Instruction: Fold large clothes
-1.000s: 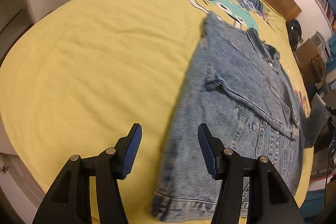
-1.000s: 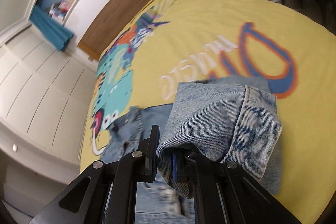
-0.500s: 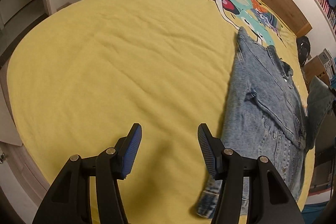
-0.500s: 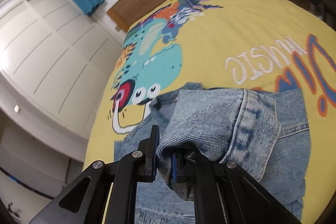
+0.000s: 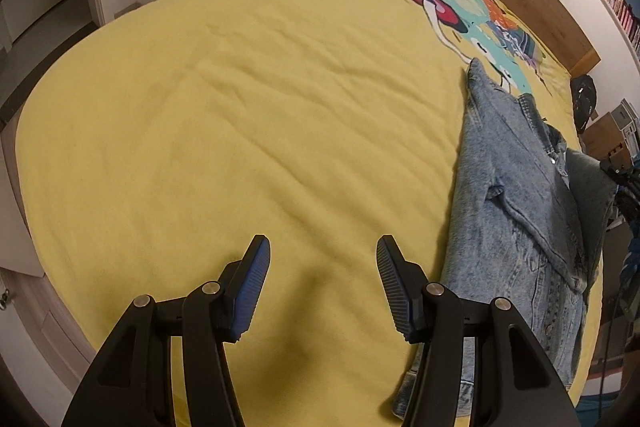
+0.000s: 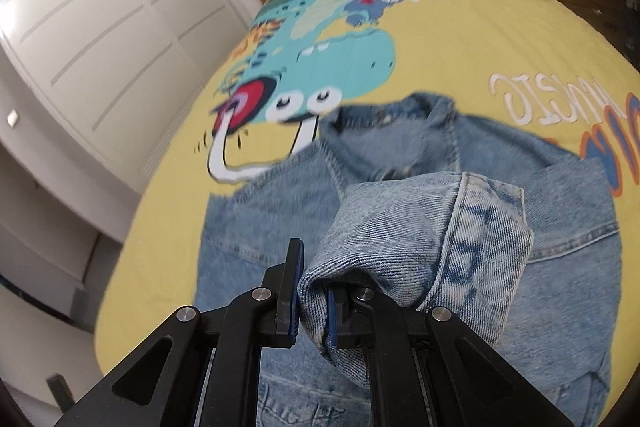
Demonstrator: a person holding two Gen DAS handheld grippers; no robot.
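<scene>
Yellow bedspread (image 6: pixel 500 27) lettering, mirrored, unreadable.

In the left wrist view the denim jacket (image 5: pixel 516 227) runs behind the left claw's (image 5: pixel 322 285) right finger, so its near hem is partly hidden, and its right side is lost toward the picture's edge. In the right wrist view the jacket's cuff (image 6: pixel 420 247) covers the right claw's (image 6: pixel 314 303) right pad; the jacket's collar (image 6: pixel 400 123) and the bedspread's cartoon print (image 6: pixel 320 67) are blurred. The jacket's near part is cut off at the bottom.
</scene>
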